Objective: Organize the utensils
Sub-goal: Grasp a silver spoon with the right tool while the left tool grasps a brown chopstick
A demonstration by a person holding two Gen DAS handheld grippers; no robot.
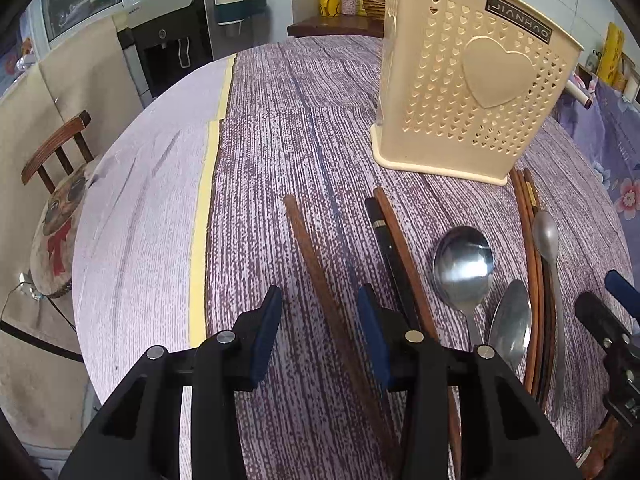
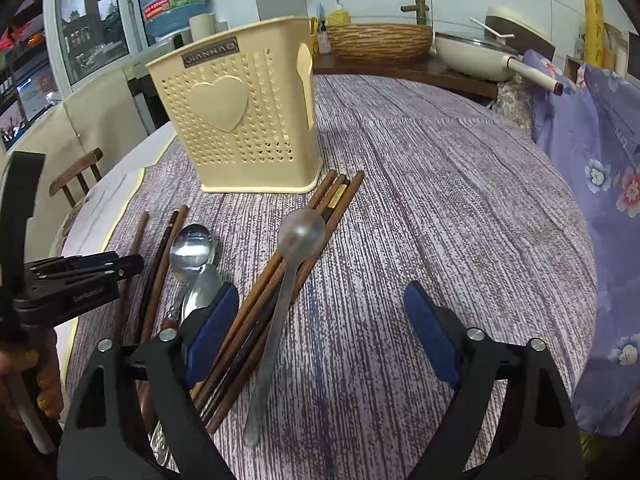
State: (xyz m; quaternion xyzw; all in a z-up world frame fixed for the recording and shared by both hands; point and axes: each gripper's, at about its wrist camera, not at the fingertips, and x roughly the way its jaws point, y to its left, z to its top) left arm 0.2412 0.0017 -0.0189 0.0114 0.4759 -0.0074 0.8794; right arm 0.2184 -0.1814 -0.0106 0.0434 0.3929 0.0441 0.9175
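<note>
Two claws hover low over a purple-streaked table (image 1: 280, 100) where chopsticks and spoons lie loose in front of a cream perforated utensil holder (image 1: 468, 92), which stands upright at the far side and looks empty from here.

The left claw (image 1: 318, 330) is spread, pinching nothing, and a single brown chopstick (image 1: 320, 280) runs straight through the gap between its blue pads, its long axis almost in line with the claw's own forward direction and its far tip pointing toward the holder. A black-and-brown pair of chopsticks (image 1: 394, 252) lies just right of that claw, passing under its right finger.

The right claw (image 2: 320, 328) is spread wider, also holding nothing. A dull grey spoon (image 2: 280, 300) lies lengthwise in its gap, bowl away, handle toward the camera, resting across a bundle of brown chopsticks (image 2: 280, 272) that angles up toward the holder's near right corner. Two shiny spoons (image 2: 196, 264) lie left of this claw, between the two tools.

Judged from this, each claw already straddles its own piece; the left is the nearer to the lone chopstick, and closing across its narrow width looks the likely next step.
</note>
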